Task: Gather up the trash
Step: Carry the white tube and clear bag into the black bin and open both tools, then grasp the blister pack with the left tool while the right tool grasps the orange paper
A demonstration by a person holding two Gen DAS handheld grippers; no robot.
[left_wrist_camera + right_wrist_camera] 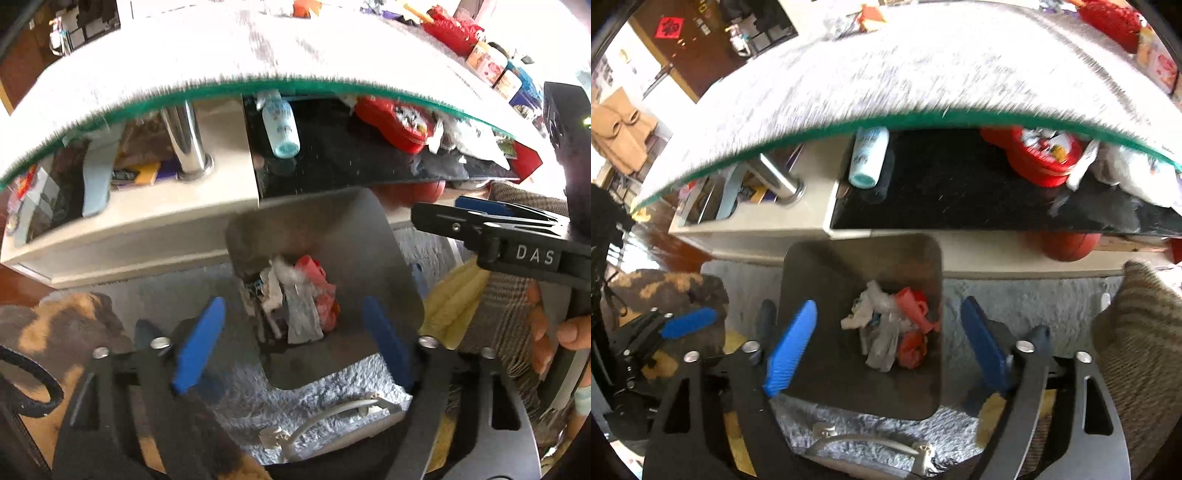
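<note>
We hold both tongs over the bin, and neither one carries anything. Our left tongs [291,347] stand wide, with the blue pads far apart. Our right tongs [886,347] are wide too and hold nothing. In the left view the right tongs [480,218] appear from the side, so there we cannot tell how they stand.

Directly under both tongs is the dark grey square plastic bin [827,266], which stands on the pale shaggy rug [1015,295] just beside the low cream shelf of the bench [757,236]. Inside the bin lies the trash: crumpled white and grey paper and thin plastic wrappers [879,332] touching a crushed red plastic bag [916,317]. From above the bin [362,236] looks only partly filled.

We judge that this trash is very light, soft and easy to squash. The film may slip between smooth pads, so it is better to pinch a thick crumpled fold in the middle, not a loose edge.

Farther out, the white fuzzy cover with green edge [886,74] lies on the bench top. Under it, a pale blue plastic bottle [866,158] and a round red tin [1045,155] rest on the black shelf [942,195]. Crumpled white paper [1137,177] lies near the tin, and it looks like more trash.
</note>
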